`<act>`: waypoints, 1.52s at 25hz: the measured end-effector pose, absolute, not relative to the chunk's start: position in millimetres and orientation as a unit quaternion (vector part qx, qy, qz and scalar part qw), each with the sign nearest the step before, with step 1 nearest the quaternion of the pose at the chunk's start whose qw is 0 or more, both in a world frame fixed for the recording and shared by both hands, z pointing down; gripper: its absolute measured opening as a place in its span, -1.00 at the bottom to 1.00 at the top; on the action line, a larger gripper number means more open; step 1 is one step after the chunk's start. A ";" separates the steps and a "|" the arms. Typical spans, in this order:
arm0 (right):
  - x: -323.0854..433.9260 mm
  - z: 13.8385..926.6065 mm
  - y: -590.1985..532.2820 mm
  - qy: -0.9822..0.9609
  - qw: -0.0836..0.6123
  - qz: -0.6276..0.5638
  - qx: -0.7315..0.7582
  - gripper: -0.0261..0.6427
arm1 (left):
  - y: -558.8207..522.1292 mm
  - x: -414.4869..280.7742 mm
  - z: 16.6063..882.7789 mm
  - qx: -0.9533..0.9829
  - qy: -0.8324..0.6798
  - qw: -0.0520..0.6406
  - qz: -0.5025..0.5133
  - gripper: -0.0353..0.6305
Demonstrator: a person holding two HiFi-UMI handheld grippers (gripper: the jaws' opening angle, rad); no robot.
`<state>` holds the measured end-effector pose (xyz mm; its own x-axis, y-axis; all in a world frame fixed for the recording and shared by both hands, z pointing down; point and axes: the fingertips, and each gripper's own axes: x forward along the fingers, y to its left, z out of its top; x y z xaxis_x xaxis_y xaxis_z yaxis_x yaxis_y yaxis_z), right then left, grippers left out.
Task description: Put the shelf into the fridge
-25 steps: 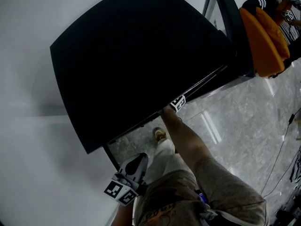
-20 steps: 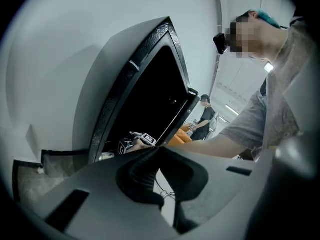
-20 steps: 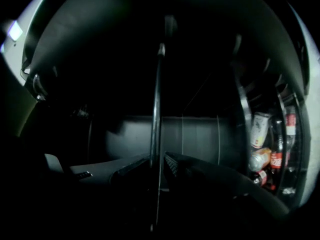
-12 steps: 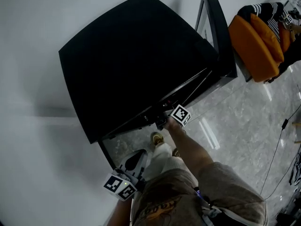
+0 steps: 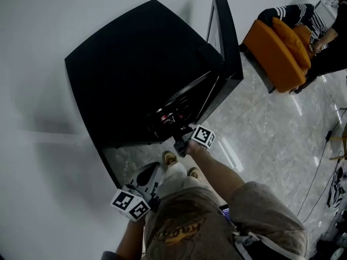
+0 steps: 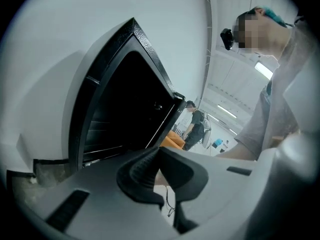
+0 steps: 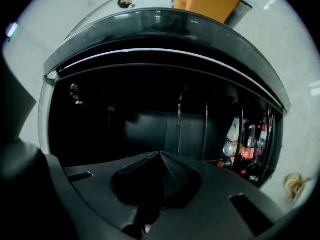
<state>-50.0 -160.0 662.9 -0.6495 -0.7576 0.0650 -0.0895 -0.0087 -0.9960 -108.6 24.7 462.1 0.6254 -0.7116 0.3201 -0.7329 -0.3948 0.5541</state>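
- Shelf held by neither claw; probably already inside fridge (image 5: 141, 64).
- Right claw (image 7: 160, 156) clenched, empty, facing bottles (image 7: 245, 149) lower right.
- Left claw (image 6: 157, 151) clenched, empty.
- Door (image 5: 225, 37) open.

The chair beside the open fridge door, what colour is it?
The chair is orange; it shows best in the head view.

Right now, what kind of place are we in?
Probably an office or lab break area: a black fridge standing open, drink bottles inside it, an orange sofa on a shiny stone floor.
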 end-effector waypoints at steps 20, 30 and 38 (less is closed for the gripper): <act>-7.2 436.8 -39.5 0.882 0.081 -0.425 -0.185 -0.86 | 6.4 -65.7 384.3 0.891 -0.343 0.299 0.004 -0.89; -18.6 350.7 18.2 0.956 0.051 -0.283 -0.067 -0.86 | 16.4 -45.2 357.5 0.906 -0.315 0.281 -0.020 -0.89; -17.8 345.8 25.2 0.970 0.039 -0.236 -0.042 -0.86 | 22.1 -53.4 367.6 0.902 -0.318 0.292 -0.014 -0.89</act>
<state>-17.8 25.2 345.8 -0.9934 -0.0992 -0.0567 -0.0621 0.8855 -0.4606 -53.4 22.1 367.6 0.7971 -0.5821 0.1608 -0.5660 -0.6272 0.5350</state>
